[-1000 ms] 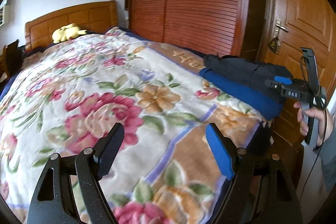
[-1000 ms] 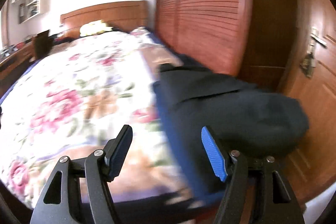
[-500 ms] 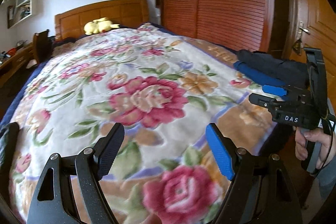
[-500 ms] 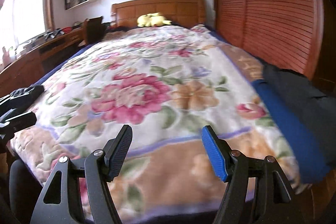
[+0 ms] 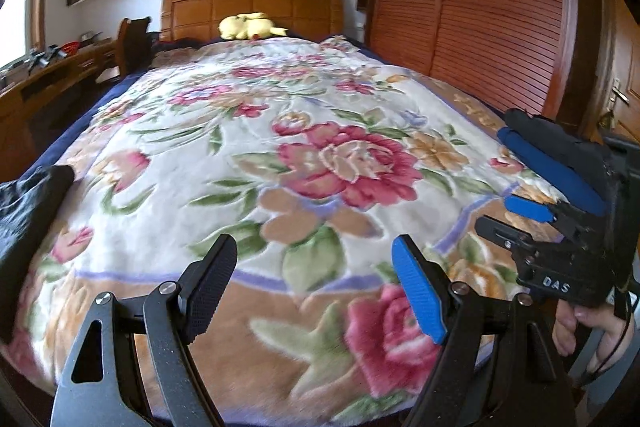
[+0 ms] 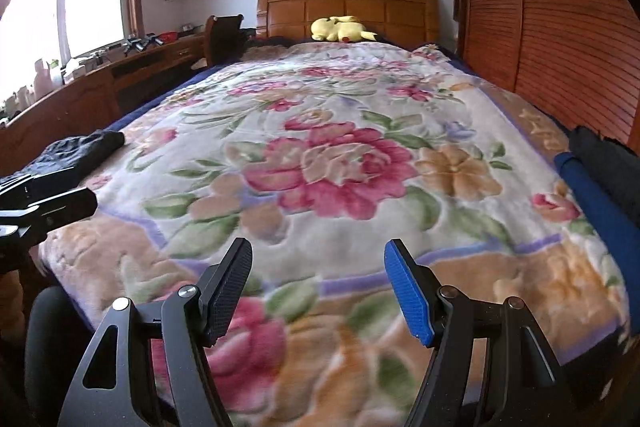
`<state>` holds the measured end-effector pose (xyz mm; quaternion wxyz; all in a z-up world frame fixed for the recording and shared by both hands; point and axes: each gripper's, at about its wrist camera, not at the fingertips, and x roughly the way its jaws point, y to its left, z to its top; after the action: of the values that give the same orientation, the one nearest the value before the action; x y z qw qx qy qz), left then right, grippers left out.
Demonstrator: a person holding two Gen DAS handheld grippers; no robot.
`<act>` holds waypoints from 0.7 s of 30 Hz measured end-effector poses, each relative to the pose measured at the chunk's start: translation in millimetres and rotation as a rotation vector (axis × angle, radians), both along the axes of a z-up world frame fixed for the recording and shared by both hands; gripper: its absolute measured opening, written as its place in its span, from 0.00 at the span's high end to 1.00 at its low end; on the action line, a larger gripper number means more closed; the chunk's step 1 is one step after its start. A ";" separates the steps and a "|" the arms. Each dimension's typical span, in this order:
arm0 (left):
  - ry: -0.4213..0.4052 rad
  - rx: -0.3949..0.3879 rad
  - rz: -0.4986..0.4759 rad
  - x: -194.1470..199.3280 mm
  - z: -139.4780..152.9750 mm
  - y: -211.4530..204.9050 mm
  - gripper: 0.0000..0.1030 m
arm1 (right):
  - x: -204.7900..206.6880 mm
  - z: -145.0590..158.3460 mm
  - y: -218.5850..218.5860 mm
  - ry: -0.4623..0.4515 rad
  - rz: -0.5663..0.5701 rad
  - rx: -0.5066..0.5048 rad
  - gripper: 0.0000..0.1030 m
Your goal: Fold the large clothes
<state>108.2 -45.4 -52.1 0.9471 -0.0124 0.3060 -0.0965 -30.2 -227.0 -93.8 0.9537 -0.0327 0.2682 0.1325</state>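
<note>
A folded stack of dark clothes, black (image 5: 560,143) over blue (image 5: 552,167), lies at the bed's right edge; it also shows in the right wrist view (image 6: 608,163). A crumpled black garment (image 5: 24,203) lies at the bed's left front corner, seen too in the right wrist view (image 6: 76,151). My left gripper (image 5: 316,287) is open and empty above the foot of the bed. My right gripper (image 6: 318,291) is open and empty there too, and shows in the left wrist view (image 5: 516,223).
A floral blanket (image 5: 320,163) covers the bed. A yellow plush toy (image 6: 340,29) rests by the wooden headboard (image 6: 348,11). A slatted wardrobe (image 5: 472,7) stands on the right, a door (image 5: 624,67) beyond it. A wooden desk (image 6: 80,87) and chair (image 6: 222,35) stand on the left.
Both grippers swung left from the folded stack at the right edge to face up the bed. The black garment at the left corner came into view. Both stayed open.
</note>
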 end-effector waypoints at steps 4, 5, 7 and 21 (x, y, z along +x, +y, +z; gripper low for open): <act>-0.003 -0.008 0.041 -11.3 6.5 16.4 0.22 | -5.1 1.8 6.3 -0.005 0.015 0.012 0.32; -0.006 -0.007 0.049 -13.5 8.3 19.2 0.22 | -8.5 4.4 4.3 -0.007 0.016 0.019 0.32; -0.017 -0.006 0.067 -20.6 14.9 25.8 0.22 | -9.2 6.4 6.9 -0.015 0.020 0.034 0.32; -0.127 0.009 0.101 -63.2 67.9 38.6 0.22 | -39.1 36.3 9.9 -0.123 0.033 0.067 0.32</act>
<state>45.0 -6.8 15.8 0.9683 -0.0172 0.2446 -0.0477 -69.3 -217.1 -57.5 0.9665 -0.0131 0.2041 0.1550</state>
